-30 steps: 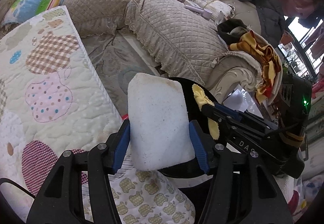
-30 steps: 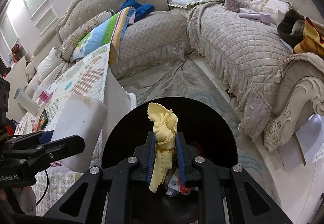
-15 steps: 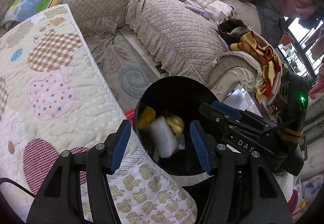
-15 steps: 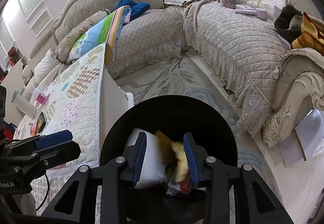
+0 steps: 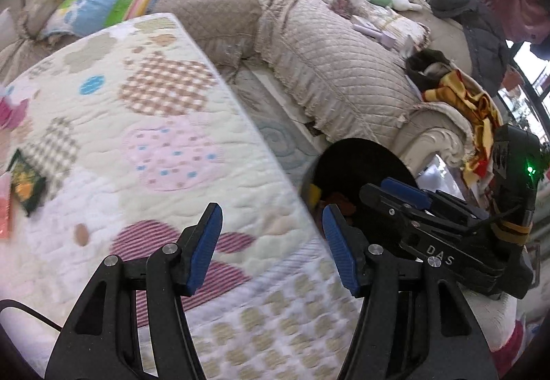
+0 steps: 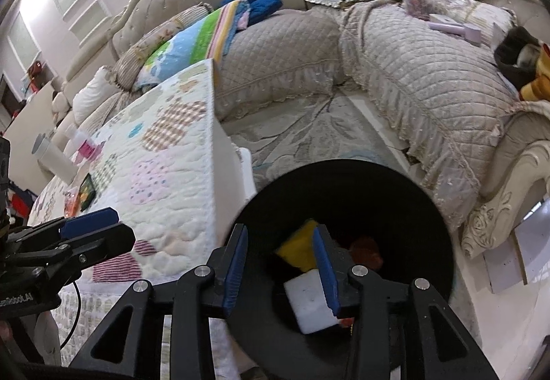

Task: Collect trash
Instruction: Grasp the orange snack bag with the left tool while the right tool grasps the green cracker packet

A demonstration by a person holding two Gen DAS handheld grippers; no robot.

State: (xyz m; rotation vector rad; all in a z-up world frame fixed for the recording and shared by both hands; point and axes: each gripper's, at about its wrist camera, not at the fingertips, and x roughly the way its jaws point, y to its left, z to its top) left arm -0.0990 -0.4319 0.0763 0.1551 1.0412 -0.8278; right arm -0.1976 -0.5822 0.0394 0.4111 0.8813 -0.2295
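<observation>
Since a second ago, both your claws have dropped their loads: left claw (image 5: 271,246) hangs wide and empty over the quilted surface (image 5: 144,125); right claw (image 6: 280,271) is opening, nothing gripped. One black bin (image 6: 405,194), at 3 o'clock of the surface. Inside: one white foam block (image 6: 309,301), one yellow cloth (image 6: 297,251), visible whole only from your right wrist view.

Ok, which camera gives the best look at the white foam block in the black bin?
The right wrist view: the white foam block lies in plain sight inside the round black bin. In the left wrist view only the bin's far wall shows; the block is hidden.
</observation>
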